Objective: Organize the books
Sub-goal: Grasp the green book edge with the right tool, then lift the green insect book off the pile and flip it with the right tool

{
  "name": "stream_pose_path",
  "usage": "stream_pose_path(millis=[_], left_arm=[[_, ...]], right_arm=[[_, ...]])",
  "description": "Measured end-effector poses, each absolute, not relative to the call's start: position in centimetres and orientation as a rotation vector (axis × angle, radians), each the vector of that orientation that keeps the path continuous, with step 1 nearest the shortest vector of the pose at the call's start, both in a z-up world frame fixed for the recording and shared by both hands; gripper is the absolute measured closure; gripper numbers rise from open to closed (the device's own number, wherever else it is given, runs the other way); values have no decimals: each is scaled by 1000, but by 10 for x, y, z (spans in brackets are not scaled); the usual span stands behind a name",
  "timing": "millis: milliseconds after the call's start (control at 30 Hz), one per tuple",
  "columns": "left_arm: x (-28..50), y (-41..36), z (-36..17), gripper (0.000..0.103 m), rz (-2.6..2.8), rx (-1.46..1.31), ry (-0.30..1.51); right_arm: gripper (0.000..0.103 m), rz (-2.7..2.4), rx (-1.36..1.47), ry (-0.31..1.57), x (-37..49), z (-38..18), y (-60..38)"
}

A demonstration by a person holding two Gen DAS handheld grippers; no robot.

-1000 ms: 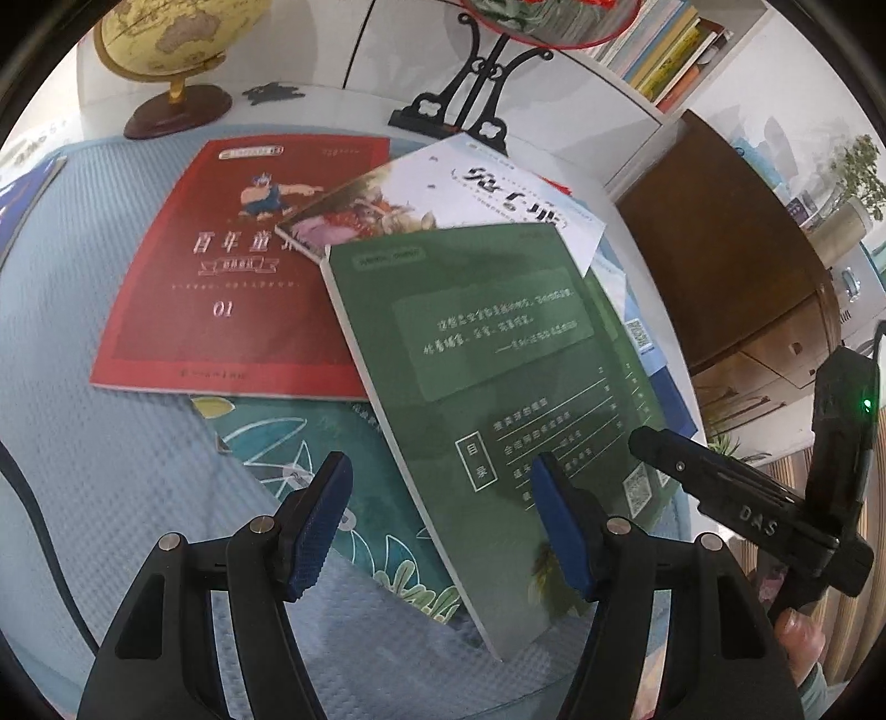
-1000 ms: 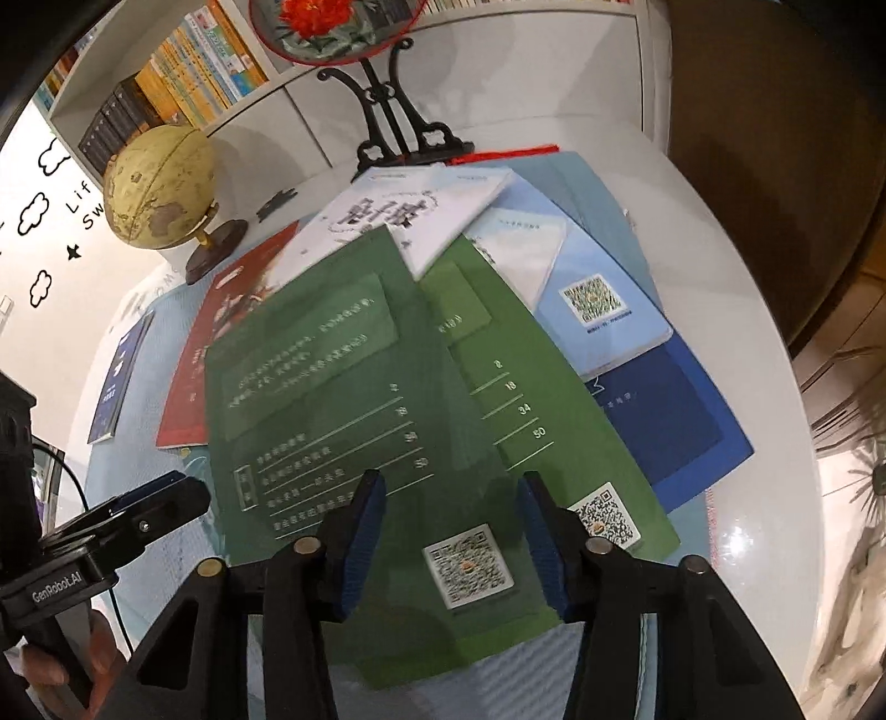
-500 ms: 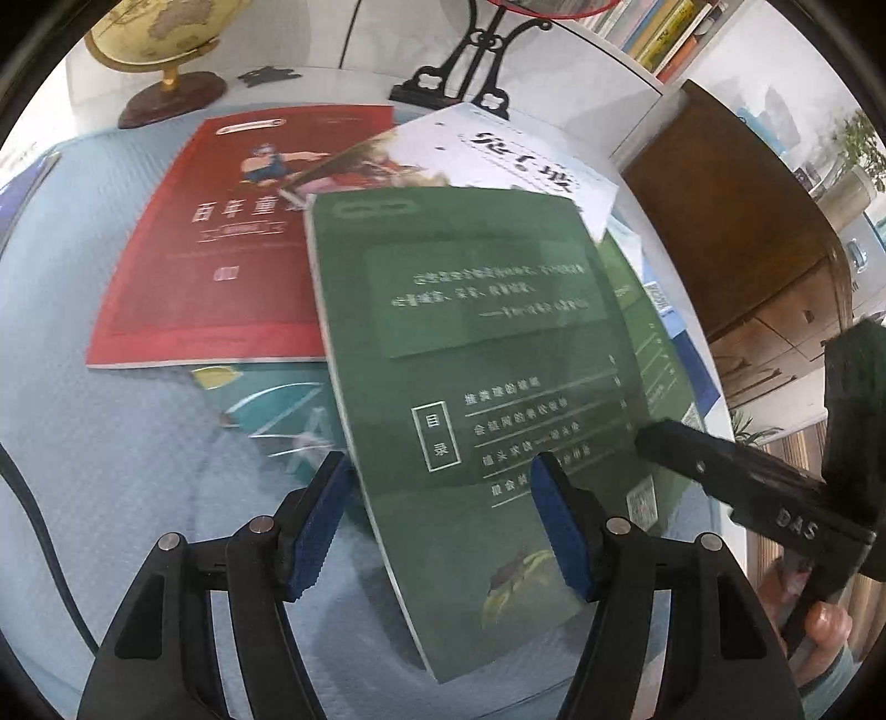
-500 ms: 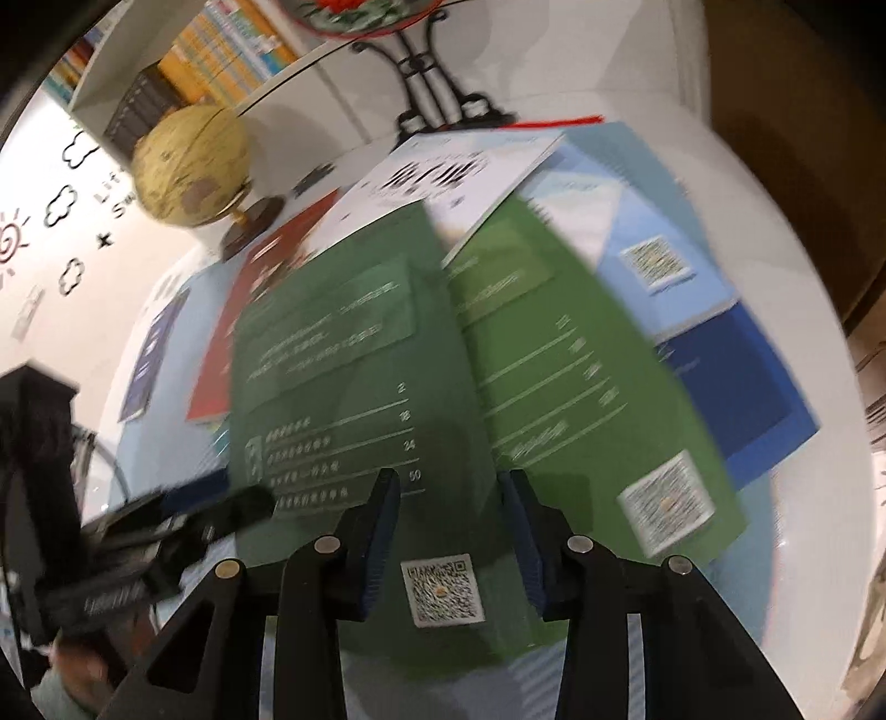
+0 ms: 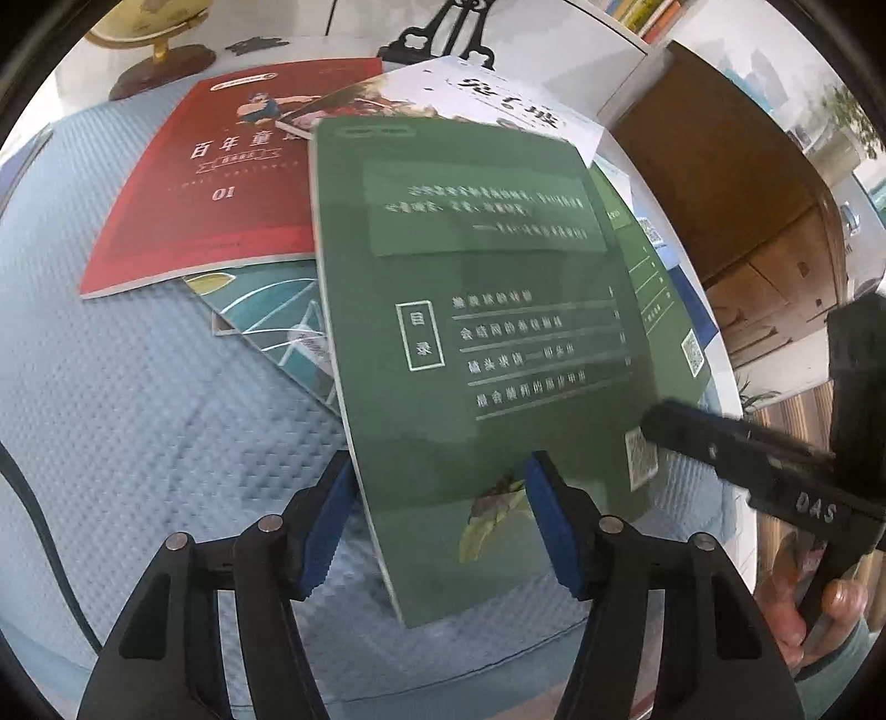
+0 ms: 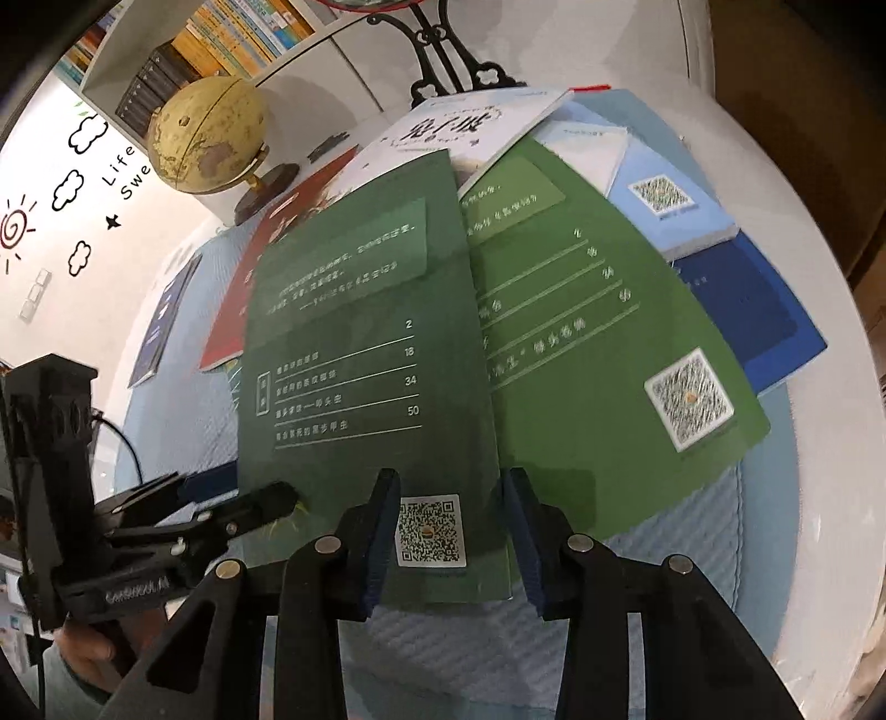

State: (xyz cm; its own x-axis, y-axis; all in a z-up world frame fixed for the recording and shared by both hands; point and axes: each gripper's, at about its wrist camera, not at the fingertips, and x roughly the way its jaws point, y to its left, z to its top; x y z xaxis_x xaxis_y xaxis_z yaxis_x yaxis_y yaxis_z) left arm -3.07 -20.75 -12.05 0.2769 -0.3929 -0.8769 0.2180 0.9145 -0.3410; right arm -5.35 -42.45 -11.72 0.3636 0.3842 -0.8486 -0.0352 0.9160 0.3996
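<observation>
Near the front edge of the table [image 6: 830, 310], the dark green book [image 5: 470, 343] is the one in play, lying skewed on top of a fanned-out pile. Left gripper [image 5: 437, 526] straddles its near left corner, one blue pad off the edge, the other over the cover, and the jaws are closing, though the pads don't look pressed on it yet. Right gripper [image 6: 451, 534] sits half-narrowed over the same book's near right corner, pads either side of the QR code; whether they actually pinch the cover I can't quite tell through the blur.

My read: this is the pick-up of the top book, both tools lining up on its near edge. The next move calls for getting one pad under that thin, floppy cover so it lifts clean without dragging the lighter green book [image 6: 598, 332] below it.

Around it: a red book [image 5: 221, 183] to the far left, a white book [image 5: 487, 94] at the far side, a teal one [image 5: 271, 310] peeking out underneath, pale blue [image 6: 659, 194] and dark blue [image 6: 742, 310] books to the right. Everything rests on a quilted light-blue mat [image 5: 138, 443] over the white tabletop. Beyond stand a globe [image 6: 207, 133], a black iron stand [image 6: 443, 55], a shelf of books [image 6: 221, 33], and a brown wooden cabinet [image 5: 736, 183] off to the right
</observation>
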Motion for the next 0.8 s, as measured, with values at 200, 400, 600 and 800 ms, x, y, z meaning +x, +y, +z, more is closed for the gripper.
stream_pose_path(millis=[200, 400, 600, 800], left_arm=[[-24, -187, -123, 44, -419, -189, 1245], [-17, -176, -125, 44, -482, -213, 1261], [-15, -177, -124, 44, -527, -175, 1275], [-11, -164, -126, 39, -532, -239, 1269]], right_arm=[[64, 439, 503, 1206, -70, -134, -429], [63, 583, 789, 1161, -79, -144, -454], [64, 493, 709, 1180, -77, -146, -443], [63, 596, 824, 1141, -79, -141, -445]])
